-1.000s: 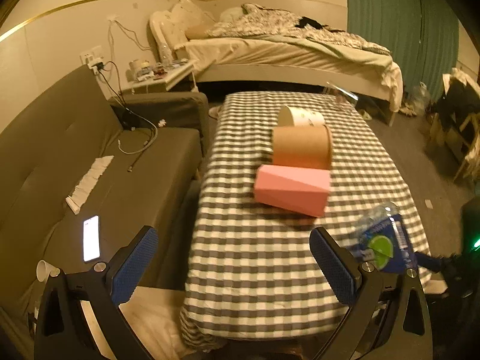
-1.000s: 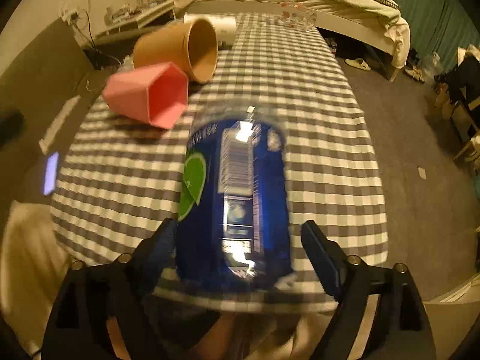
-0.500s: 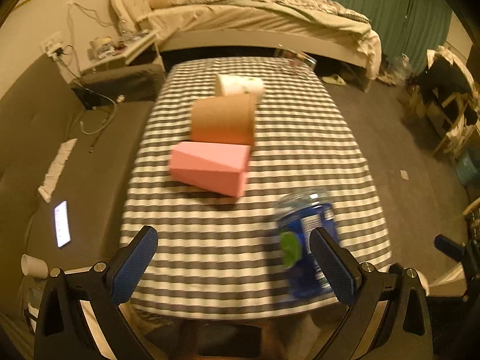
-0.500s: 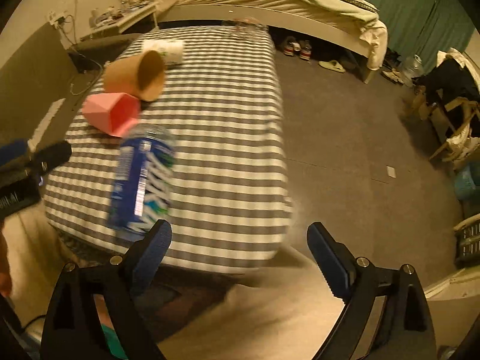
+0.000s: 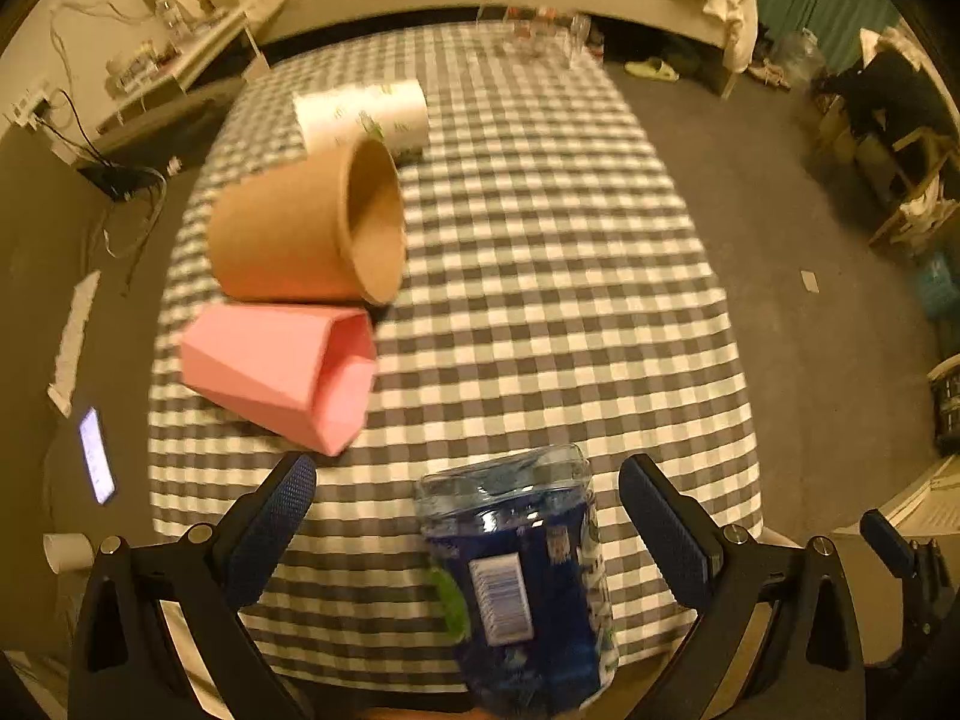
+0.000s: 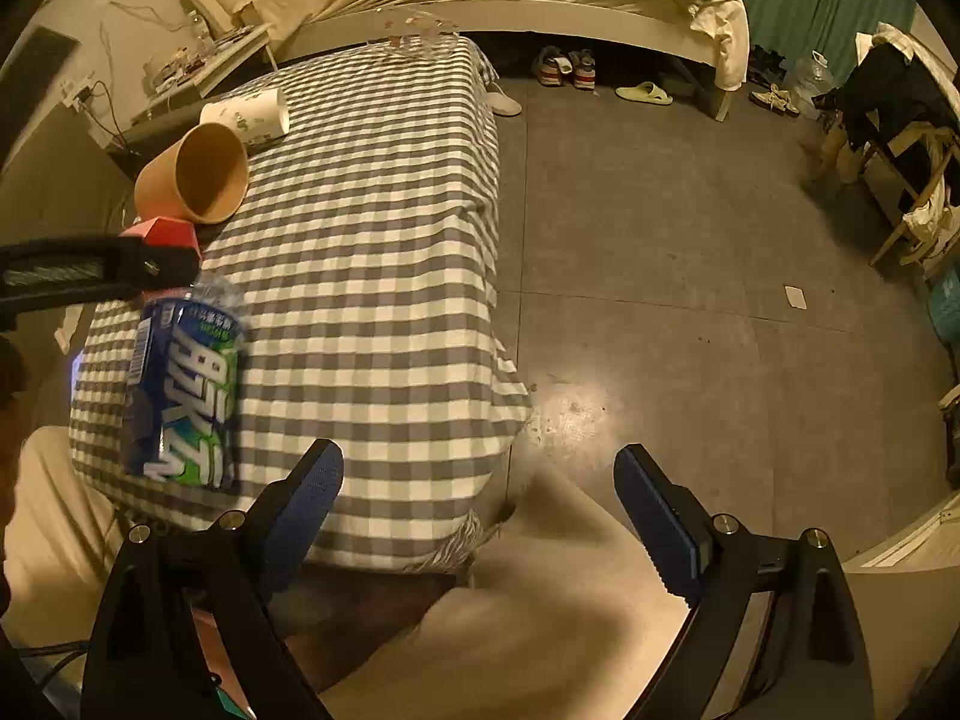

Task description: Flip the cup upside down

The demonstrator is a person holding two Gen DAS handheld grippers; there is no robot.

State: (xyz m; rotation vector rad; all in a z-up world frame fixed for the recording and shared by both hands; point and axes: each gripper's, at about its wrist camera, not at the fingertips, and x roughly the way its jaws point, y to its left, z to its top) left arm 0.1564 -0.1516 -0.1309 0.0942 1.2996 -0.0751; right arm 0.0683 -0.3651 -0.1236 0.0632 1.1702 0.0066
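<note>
Blue cup (image 5: 522,588) seemingly between wide-spread left hand-held gripper (image 5: 468,516) fingers

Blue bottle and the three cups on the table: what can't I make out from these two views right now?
- Blue bottle: its lower end runs off the bottom edge of the left wrist view.
- Pink cup: in the right wrist view the left gripper's dark arm covers most of it.
- White cup: printing too small and blurred to read; the brown cup covers its near side.
- Clear objects at the table's far end: blurred, unidentifiable.
</note>
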